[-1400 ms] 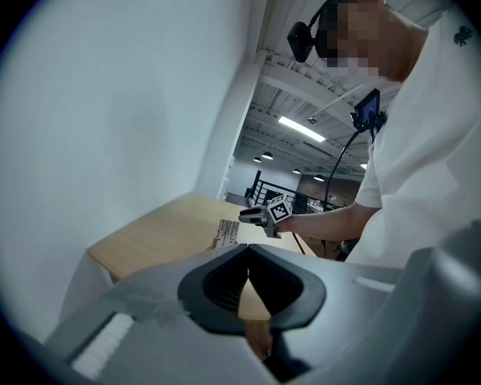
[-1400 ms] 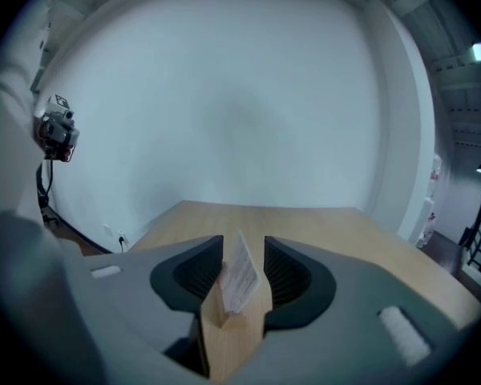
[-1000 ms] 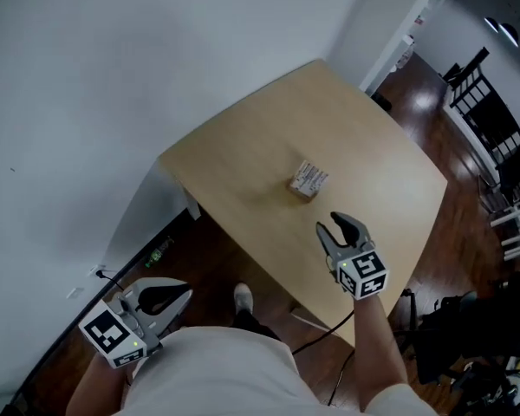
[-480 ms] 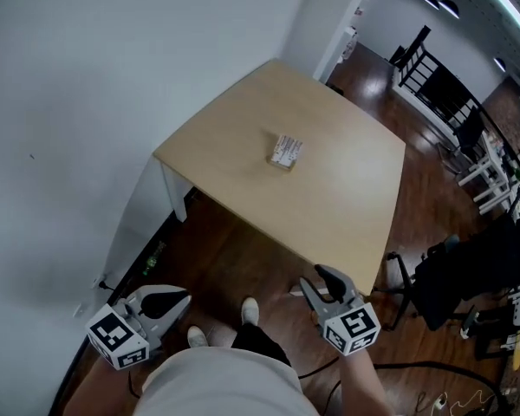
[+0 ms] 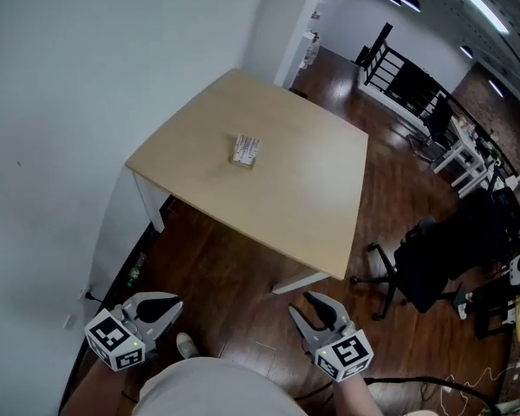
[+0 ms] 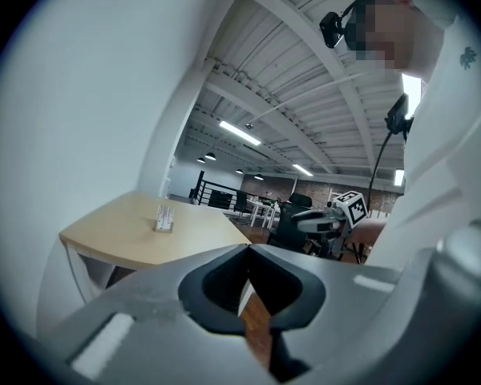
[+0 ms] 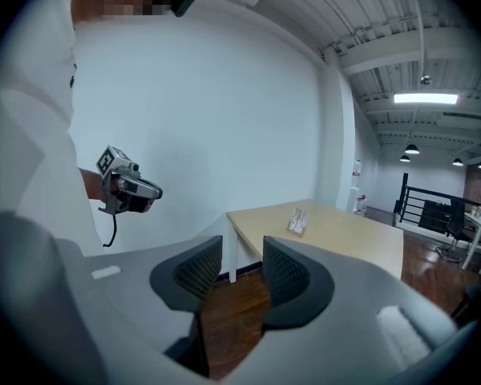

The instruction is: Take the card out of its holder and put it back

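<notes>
A small card holder with a printed card (image 5: 246, 150) stands on the light wooden table (image 5: 286, 180), toward its wall side. Both grippers hang over the dark wooden floor, well short of the table. My left gripper (image 5: 177, 302) is at the lower left, its tips touching and nothing between them. My right gripper (image 5: 301, 304) is at the lower middle, its jaws apart and empty. The left gripper view has the holder (image 6: 165, 217) far ahead on the table (image 6: 136, 239), past the closed tips (image 6: 248, 248). The right gripper view has it (image 7: 297, 220) beyond the open jaws (image 7: 242, 251).
A white wall (image 5: 69, 102) runs along the table's left side. A black office chair (image 5: 425, 263) stands right of the table, with a black railing (image 5: 399, 76) and more furniture behind. The person's shoe (image 5: 187, 346) is on the floor between the grippers.
The person has stepped back from the table. The right gripper, which was over the table's near edge, is now over the floor. The card holder looks smaller and farther away.
</notes>
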### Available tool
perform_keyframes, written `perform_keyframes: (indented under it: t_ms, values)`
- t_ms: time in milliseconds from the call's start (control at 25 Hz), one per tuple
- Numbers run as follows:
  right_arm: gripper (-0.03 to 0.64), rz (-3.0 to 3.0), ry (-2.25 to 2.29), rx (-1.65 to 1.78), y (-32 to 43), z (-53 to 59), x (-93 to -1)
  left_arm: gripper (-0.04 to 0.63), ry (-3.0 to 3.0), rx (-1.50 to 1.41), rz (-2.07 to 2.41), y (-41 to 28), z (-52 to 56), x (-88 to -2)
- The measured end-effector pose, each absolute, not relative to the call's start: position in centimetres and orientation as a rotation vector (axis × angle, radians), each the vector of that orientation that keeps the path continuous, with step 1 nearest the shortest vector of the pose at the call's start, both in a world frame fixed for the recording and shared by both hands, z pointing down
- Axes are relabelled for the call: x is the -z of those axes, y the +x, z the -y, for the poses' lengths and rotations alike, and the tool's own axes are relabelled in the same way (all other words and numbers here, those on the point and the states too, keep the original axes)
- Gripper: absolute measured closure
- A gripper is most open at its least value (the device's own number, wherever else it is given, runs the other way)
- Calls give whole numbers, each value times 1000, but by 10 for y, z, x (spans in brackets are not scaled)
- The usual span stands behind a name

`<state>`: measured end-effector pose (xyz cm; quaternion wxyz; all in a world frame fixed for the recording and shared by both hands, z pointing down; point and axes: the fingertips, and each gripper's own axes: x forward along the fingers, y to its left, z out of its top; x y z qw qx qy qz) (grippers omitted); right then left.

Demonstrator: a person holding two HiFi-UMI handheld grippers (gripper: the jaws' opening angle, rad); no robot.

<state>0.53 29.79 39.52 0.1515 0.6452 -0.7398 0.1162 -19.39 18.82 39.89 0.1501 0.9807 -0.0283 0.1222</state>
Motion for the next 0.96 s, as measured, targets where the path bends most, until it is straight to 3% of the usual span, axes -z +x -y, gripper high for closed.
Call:
perform_keyframes:
  t_ms: [320, 960]
  values:
    - [457, 2097, 1883, -363, 18, -371, -409, 591, 2840, -352, -28, -153, -264, -390]
    - [457, 2187, 1780, -358, 12, -432, -424, 591, 2831, -424, 55, -155, -350, -396]
